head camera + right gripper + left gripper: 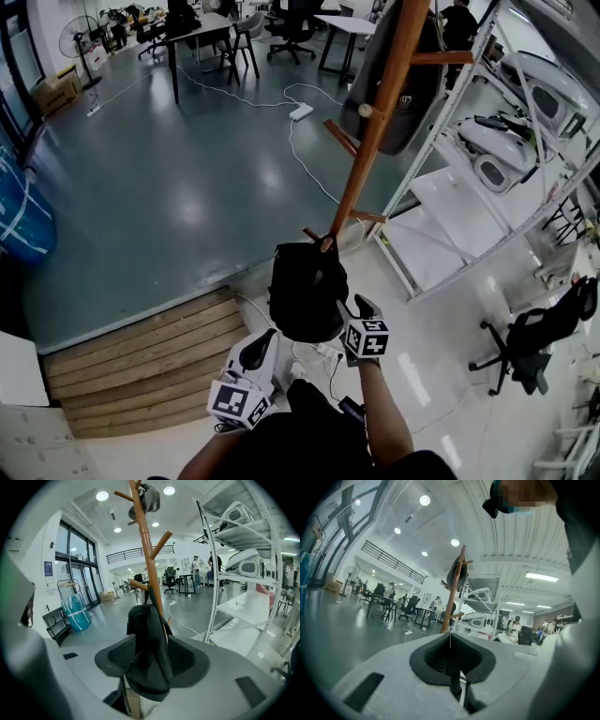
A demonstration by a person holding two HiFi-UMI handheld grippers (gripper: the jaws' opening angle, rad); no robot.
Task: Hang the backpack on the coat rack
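The wooden coat rack [375, 122] rises from the floor ahead of me. A black backpack [307, 291] hangs from a low peg [323, 242] on the rack. My right gripper [361, 307] is just right of the pack's lower side. In the right gripper view the backpack [147, 658] hangs between the wide jaws of my right gripper [152, 641], and the pads do not press on it. My left gripper [270, 337] sits lower left of the pack, apart from it. In the left gripper view its jaws [450, 637] meet with nothing between them, and the rack [452, 597] stands farther off.
A dark bag [403, 98] hangs high on the rack. Metal shelving [487, 159] with white shells stands to the right. An office chair [530, 337] is at lower right. A wooden step [141, 361] lies at lower left, and cables run across the grey floor.
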